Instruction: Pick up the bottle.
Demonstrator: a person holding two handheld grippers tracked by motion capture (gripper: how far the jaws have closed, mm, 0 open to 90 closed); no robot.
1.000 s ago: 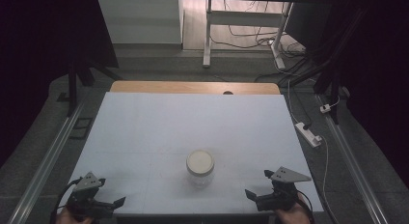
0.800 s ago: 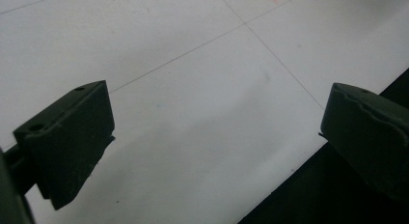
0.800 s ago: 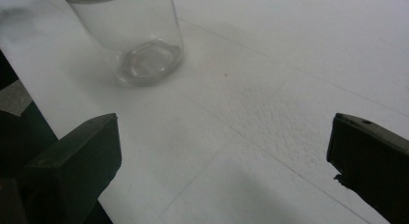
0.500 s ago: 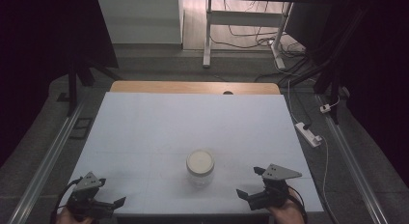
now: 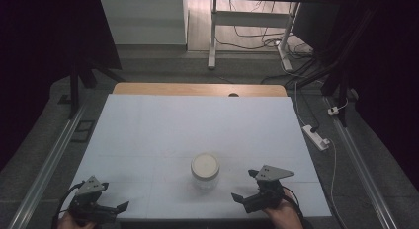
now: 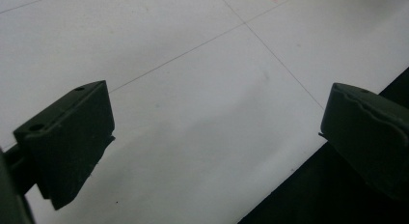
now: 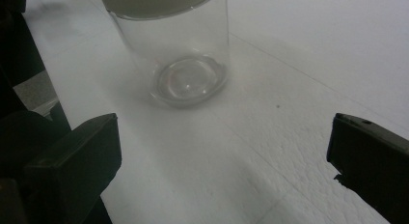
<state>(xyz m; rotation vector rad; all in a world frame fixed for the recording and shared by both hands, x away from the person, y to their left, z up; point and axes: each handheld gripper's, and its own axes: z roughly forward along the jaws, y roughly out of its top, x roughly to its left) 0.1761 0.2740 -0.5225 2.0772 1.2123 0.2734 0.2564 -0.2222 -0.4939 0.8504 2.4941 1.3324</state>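
High view places the jar ahead of and inboard from the right hand-held gripper, near it but not touching; the left hand-held gripper sits well apart from the jar, at the near left corner of the tabletop. The right hand-held gripper is therefore the nearer of the two, and any approach most likely falls to it.

Right gripper view shows the jar standing upright, long axis vertical, straight ahead of the right hand-held gripper and slightly toward its left jaw. The jaws stand wide apart with bare tabletop between them. The gap looks wider than the jar body, so a forward advance should bracket it.

Left gripper view shows the left hand-held gripper also spread wide, holding nothing, over the near edge of the tabletop.

Materials: the jar is clear glass, cylindrical, smooth-walled, with a thick round base and a flat off-white lid. It appears empty. The tabletop cover is matte white with a fine pebbled texture and thin seam lines. Smooth glass may slip under a light grip.
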